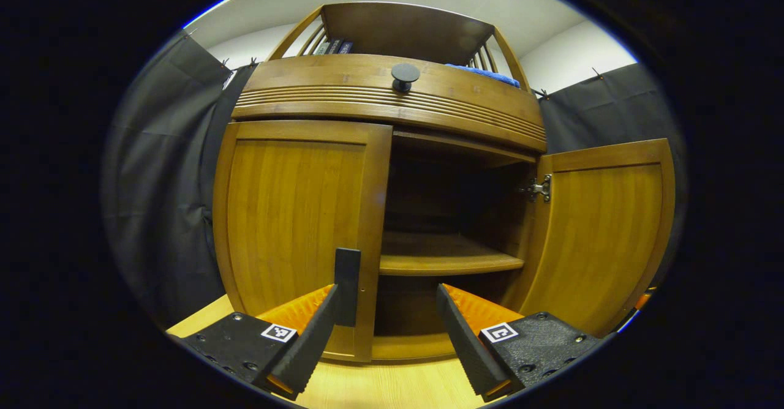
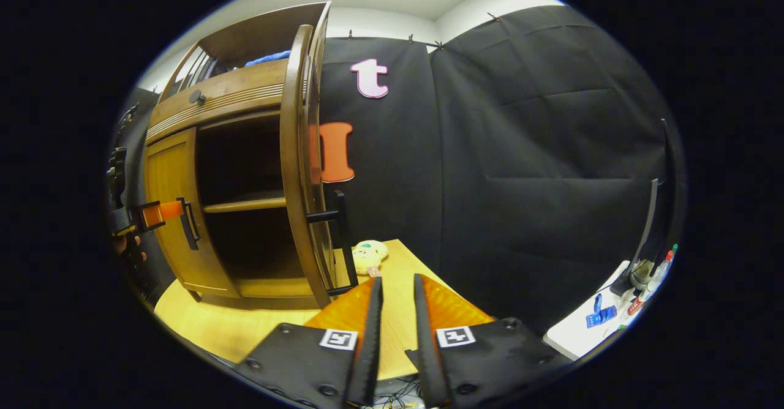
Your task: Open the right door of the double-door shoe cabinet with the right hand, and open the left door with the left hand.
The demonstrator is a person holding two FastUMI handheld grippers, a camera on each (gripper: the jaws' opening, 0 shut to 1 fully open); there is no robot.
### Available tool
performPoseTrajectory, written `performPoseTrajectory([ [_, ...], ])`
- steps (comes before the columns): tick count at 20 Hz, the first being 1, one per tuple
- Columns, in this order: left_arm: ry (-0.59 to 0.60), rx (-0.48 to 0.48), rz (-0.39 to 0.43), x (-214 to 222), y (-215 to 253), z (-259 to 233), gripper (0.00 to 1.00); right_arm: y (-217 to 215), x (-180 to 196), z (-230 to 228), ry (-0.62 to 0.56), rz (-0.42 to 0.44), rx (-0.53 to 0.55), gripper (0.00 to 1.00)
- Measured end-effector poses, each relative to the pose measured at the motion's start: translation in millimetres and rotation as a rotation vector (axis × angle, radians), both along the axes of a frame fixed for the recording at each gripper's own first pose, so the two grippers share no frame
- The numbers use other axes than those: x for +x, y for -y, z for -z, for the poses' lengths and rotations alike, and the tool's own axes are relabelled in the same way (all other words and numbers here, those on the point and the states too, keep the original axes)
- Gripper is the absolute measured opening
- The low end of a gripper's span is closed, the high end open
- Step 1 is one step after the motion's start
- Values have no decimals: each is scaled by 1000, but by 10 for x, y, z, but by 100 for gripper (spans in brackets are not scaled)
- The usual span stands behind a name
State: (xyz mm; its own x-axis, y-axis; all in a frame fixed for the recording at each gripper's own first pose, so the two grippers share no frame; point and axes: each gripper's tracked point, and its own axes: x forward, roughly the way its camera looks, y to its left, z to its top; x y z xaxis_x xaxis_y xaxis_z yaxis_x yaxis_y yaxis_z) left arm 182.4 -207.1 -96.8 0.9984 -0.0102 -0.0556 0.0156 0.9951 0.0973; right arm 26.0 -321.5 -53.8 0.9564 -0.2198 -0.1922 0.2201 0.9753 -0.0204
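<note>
A wooden shoe cabinet [image 1: 392, 90] stands on a light worktop [image 1: 392, 384], its right door [image 1: 603, 237] swung open and its left door [image 1: 300, 225] closed. The left gripper [image 1: 386, 311], spread wide, sits by the left door's handle [image 1: 347, 286]. The right gripper [image 2: 397, 323], narrowed to a slit and holding nothing, hangs just beside the right door.

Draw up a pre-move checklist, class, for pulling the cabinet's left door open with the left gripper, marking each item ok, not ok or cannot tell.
1. Right door swung open: ok.
2. Left door still shut, so work remains: ok.
3. Left gripper open: ok.
4. Left door handle between its fingers: not ok, it lies at the left finger.
5. Right gripper clear of the cabinet: ok.
6. Grip firm enough to pull: cannot tell.
</note>
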Motion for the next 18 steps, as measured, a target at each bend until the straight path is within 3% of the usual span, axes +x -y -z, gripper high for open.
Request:
performPoseTrajectory([
  [4, -1, -21, -31, 281, -181, 110, 91, 54, -30, -90, 21, 35, -10, 100],
  [5, -4, -28, -39, 340, -242, 145, 94, 65, -37, -109, 27, 41, -16, 99],
  [10, -26, 12, -57, 624, -475, 328, 91, 54, -39, -91, 15, 58, -23, 99],
  [11, -30, 13, -58, 651, -507, 354, 91, 56, -48, -77, 8, 68, -24, 90],
  [12, -30, 11, -52, 678, -509, 364, 90, 53, -58, -75, 5, 76, -27, 99],
  [13, -24, 14, -42, 696, -504, 363, 89, 48, -65, -79, 4, 83, -29, 99],
  [14, -20, 25, -33, 730, -498, 353, 87, 53, -67, -79, 4, 89, -30, 91],
  [15, -18, 39, -24, 763, -499, 369, 84, 47, -73, -74, 2, 93, -30, 99],
  [18, -37, 47, -9, 871, -505, 448, 70, 30, -99, -56, -4, 106, -25, 99],
])
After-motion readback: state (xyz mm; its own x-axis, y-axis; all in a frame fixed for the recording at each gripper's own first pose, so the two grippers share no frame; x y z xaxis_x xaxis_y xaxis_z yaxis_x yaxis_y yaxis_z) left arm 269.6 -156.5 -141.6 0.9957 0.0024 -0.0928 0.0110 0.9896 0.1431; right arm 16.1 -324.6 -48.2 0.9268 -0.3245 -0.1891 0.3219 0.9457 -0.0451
